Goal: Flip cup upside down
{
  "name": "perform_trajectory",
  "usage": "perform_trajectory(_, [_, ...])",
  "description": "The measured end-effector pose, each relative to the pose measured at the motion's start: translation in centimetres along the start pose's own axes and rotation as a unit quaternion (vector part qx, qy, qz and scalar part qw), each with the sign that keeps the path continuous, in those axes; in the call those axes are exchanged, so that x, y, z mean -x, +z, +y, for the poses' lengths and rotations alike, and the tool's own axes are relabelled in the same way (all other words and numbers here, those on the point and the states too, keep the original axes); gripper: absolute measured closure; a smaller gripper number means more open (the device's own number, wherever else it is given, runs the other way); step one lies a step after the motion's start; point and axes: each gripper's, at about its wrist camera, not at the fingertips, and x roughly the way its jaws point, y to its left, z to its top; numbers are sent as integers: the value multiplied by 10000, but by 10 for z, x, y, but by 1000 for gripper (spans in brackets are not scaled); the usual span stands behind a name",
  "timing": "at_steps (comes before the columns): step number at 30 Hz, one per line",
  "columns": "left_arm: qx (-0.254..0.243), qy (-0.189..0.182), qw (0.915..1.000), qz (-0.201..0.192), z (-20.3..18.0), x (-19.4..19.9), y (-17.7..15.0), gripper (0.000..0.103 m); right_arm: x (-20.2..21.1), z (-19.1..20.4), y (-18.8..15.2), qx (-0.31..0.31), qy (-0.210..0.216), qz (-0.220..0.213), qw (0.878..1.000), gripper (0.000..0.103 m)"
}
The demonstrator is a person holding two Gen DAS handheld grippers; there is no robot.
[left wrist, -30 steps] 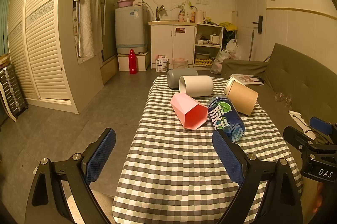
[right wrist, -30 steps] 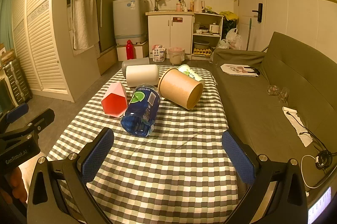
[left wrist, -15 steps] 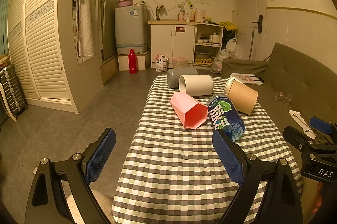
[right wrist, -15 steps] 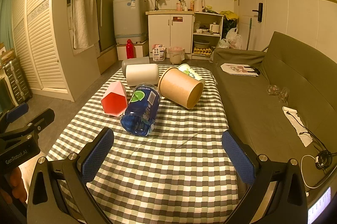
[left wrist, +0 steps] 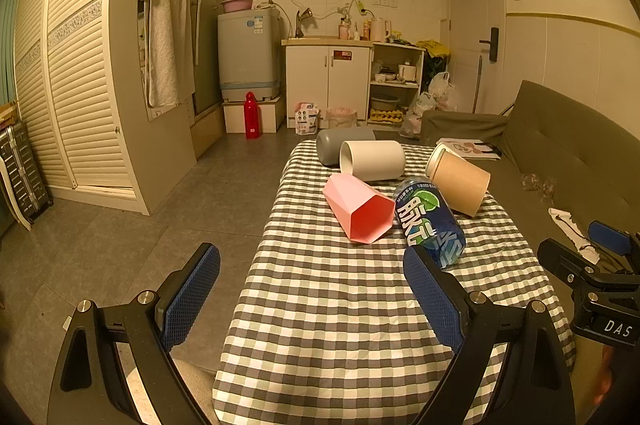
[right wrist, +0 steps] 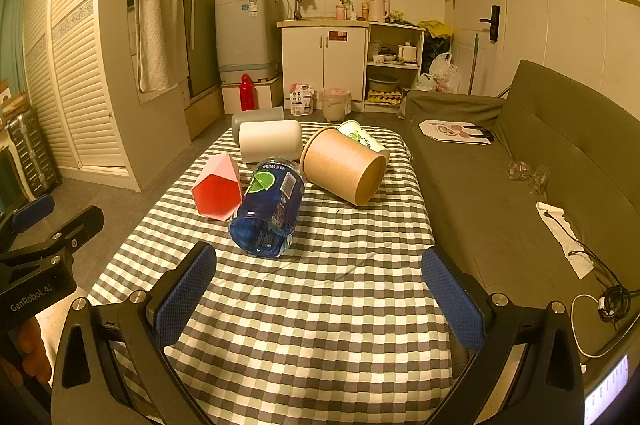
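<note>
Several cups lie on their sides on the checked tablecloth point(left wrist: 344, 305) point(right wrist: 320, 305). A pink faceted cup point(left wrist: 358, 211) point(right wrist: 218, 189) lies mouth toward me. A blue labelled cup point(left wrist: 430, 221) point(right wrist: 268, 211) lies beside it. A brown paper cup point(left wrist: 460, 179) point(right wrist: 344, 165), a white cup point(left wrist: 374, 159) point(right wrist: 270, 141), a grey cup point(left wrist: 340, 141) point(right wrist: 256, 115) and a printed paper cup point(right wrist: 362, 139) lie behind. My left gripper point(left wrist: 312, 285) is open and empty at the table's near left. My right gripper point(right wrist: 320, 289) is open and empty over the near cloth.
A green sofa point(right wrist: 520, 165) runs along the table's right side with a cloth and cables on it. Grey floor point(left wrist: 140, 225) lies left of the table. A wardrobe point(left wrist: 80, 85), washing machine and kitchen cabinet point(left wrist: 328, 81) stand at the back.
</note>
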Motion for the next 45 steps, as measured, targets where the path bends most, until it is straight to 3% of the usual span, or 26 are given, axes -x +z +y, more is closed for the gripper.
perform_trajectory(31, [27,-6,9999,134,-8,-7,5,8,-5,-3,-1,-47,73,11,10000,0])
perform_trajectory(39, [72,-44,9997,238,-13,-15,19,8,-8,-14,17,-117,267,71,9995,0])
perform_trajectory(45, [56,42,9991,421,-19,-37,33,8,-39,-38,55,488,457,205,9976,0])
